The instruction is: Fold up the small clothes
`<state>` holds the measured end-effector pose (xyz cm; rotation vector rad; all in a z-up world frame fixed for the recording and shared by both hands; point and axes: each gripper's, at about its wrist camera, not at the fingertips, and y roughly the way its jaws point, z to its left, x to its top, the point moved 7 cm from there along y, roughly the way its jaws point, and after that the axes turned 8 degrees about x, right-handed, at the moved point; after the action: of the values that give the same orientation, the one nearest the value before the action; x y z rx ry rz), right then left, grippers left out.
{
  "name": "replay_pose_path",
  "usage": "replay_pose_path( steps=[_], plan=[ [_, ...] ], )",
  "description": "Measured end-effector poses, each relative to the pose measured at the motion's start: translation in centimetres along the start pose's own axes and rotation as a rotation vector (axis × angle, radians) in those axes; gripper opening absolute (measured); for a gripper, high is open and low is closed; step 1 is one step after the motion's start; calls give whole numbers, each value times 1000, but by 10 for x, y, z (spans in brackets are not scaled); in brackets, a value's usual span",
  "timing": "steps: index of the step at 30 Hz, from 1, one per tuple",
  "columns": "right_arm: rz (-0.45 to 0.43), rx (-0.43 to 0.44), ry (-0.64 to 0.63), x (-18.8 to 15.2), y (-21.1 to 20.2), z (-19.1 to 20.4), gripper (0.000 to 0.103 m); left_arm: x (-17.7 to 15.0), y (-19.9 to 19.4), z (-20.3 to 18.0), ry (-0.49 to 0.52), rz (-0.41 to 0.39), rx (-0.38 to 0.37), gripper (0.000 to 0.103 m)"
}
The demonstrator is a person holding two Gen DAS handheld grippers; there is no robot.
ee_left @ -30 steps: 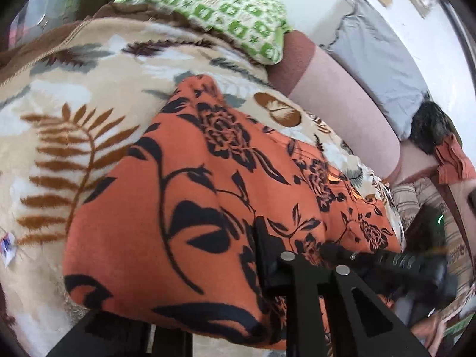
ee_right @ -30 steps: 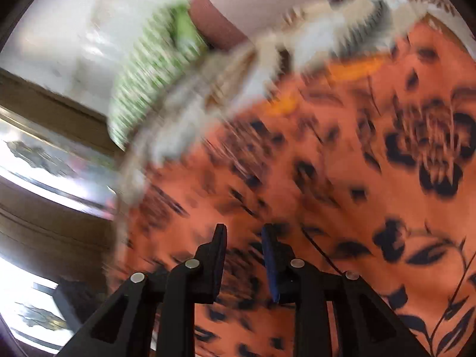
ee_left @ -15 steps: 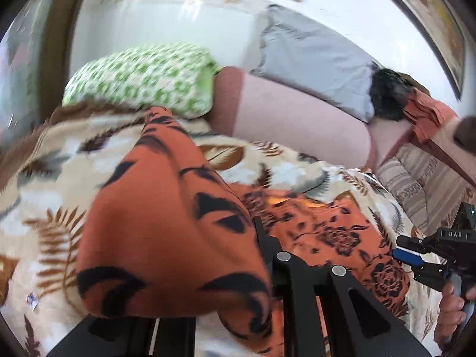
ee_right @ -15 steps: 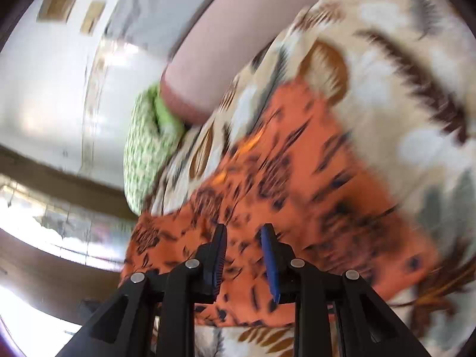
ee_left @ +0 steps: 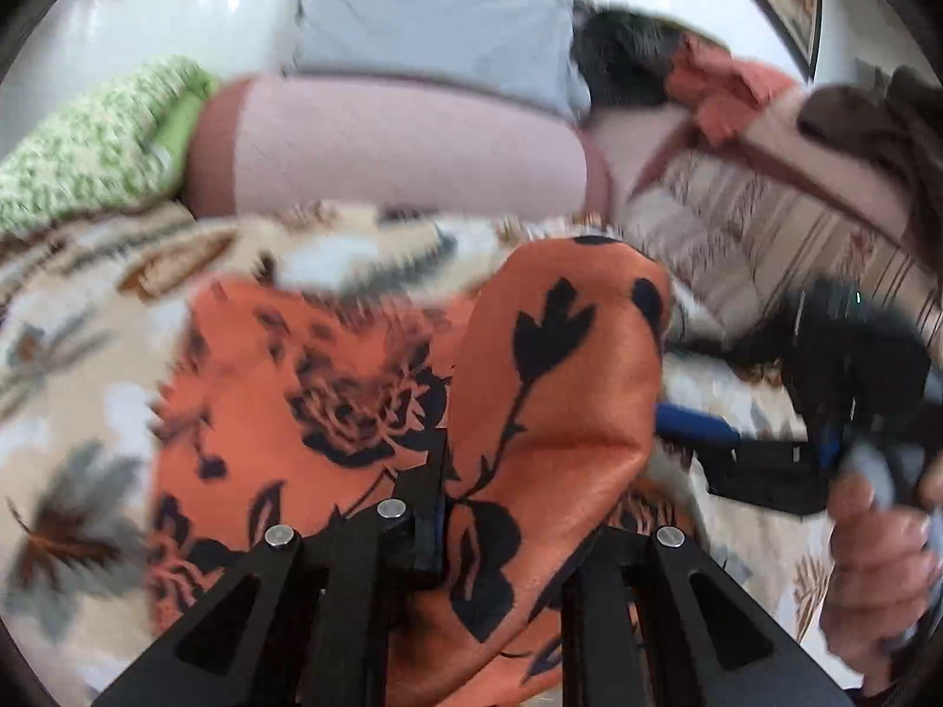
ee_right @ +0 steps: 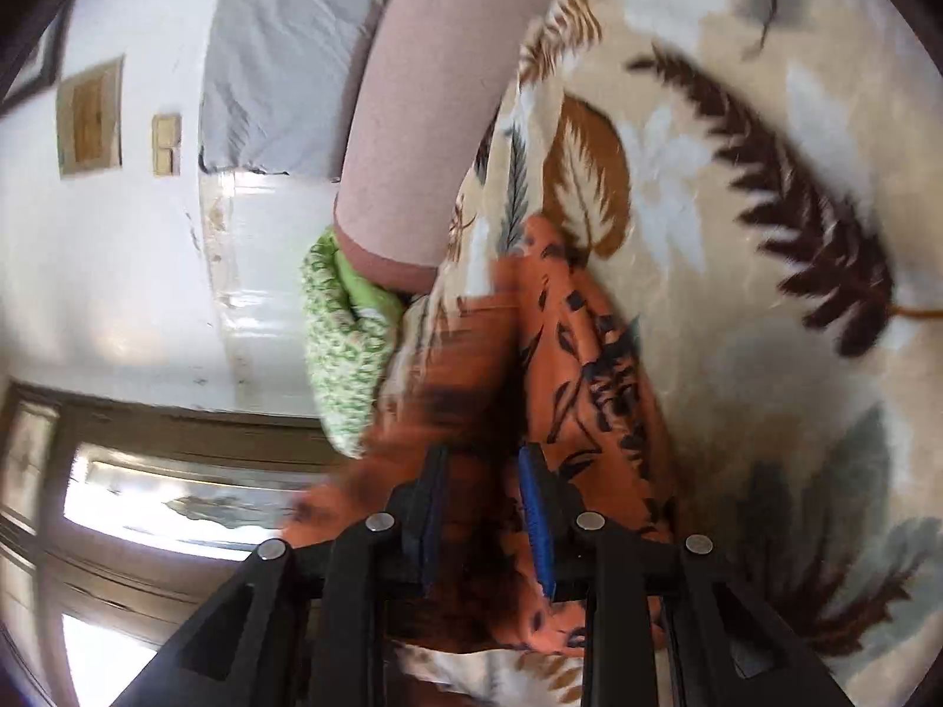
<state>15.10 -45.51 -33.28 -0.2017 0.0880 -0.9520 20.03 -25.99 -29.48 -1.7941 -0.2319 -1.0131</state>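
An orange garment [ee_left: 330, 389] with a black flower print lies on the leaf-patterned blanket [ee_left: 76, 353]. My left gripper [ee_left: 448, 506] is shut on one edge of it, and a lifted fold [ee_left: 560, 365] drapes over and hides its right finger. At the right of the left wrist view, a hand [ee_left: 878, 560] holds my right gripper [ee_left: 695, 430] just beside that fold. In the right wrist view the right gripper [ee_right: 483, 518] has its jaws opening, blue pads [ee_right: 533, 518] apart. The bunched orange garment [ee_right: 583, 365] sits loose between and beyond them.
Along the back of the bed are a green patterned pillow [ee_left: 88, 153], a pink bolster [ee_left: 383, 147] and a grey cushion [ee_left: 430, 17]. A striped cushion [ee_left: 737, 247] and piled clothes [ee_left: 725, 94] lie at the right. A white wall [ee_right: 118, 271] shows in the right wrist view.
My left gripper has carried the garment's edge to the right over the rest of it, towards the right gripper. The right gripper's jaws have spread apart and the cloth has slackened between them.
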Motion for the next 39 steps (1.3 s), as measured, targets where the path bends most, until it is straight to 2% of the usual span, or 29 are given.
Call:
replay_pose_path(
  steps=[2, 3, 4, 5, 6, 7, 9, 11, 13, 15, 17, 19, 22, 23, 24, 25, 28, 30, 32, 34, 37, 39],
  plan=[
    [29, 19, 32, 6, 11, -5, 81, -8, 10, -3, 8, 57, -28, 18],
    [36, 20, 36, 9, 17, -6, 81, -8, 8, -4, 8, 64, -53, 24],
    [44, 13, 26, 11, 21, -6, 81, -5, 6, -2, 8, 64, -83, 37],
    [49, 7, 21, 13, 23, -7, 81, -5, 2, -2, 6, 66, -122, 43],
    [51, 6, 26, 14, 28, -8, 81, -3, -6, 1, -7, 74, -182, 54],
    [54, 13, 36, 14, 30, -10, 81, -1, -12, 0, -16, 79, -225, 59],
    [61, 61, 54, 16, 39, -6, 81, 1, -35, -2, -5, 68, -346, 61],
    [65, 78, 32, 15, 44, 2, 81, 3, -59, -1, 66, 28, -392, 64],
    [87, 31, -12, 10, 54, 8, 81, 3, -77, 6, 119, -34, -355, 73],
    [109, -14, -24, 5, 64, 7, 81, 2, -81, 22, 150, -54, -287, 74],
    [125, -58, -35, 0, 74, 5, 81, -1, -72, 43, 130, -29, -215, 73],
    [133, -101, -77, -4, 82, 7, 81, -8, -56, 69, 85, 40, -135, 73],
    [129, -120, -122, -9, 92, 12, 77, -17, -46, 88, 57, 91, -76, 73],
    [129, -131, -137, -10, 96, 12, 65, -21, -44, 92, 56, 107, -68, 73],
    [137, -162, -168, -13, 102, 13, 44, -24, -40, 94, 62, 127, -52, 73],
    [146, -197, -197, -16, 108, 13, 34, -28, -36, 95, 68, 145, -34, 73],
    [146, -293, -283, -20, 116, 12, 27, -39, -23, 96, 63, 205, -29, 73],
    [118, -343, -356, -21, 114, 19, 25, -38, -25, 91, 43, 197, -69, 73],
    [75, -352, -427, -21, 109, 33, 24, -33, -33, 86, 46, 158, -82, 73],
    [-4, -337, -520, -18, 96, 56, 24, -28, -37, 77, 66, 125, -95, 73],
    [-54, -317, -587, -14, 82, 71, 24, -31, -29, 64, 98, 128, -91, 73],
    [-61, -386, -609, -5, 76, 62, 24, -36, -17, 58, 120, 150, -80, 73]
  ],
)
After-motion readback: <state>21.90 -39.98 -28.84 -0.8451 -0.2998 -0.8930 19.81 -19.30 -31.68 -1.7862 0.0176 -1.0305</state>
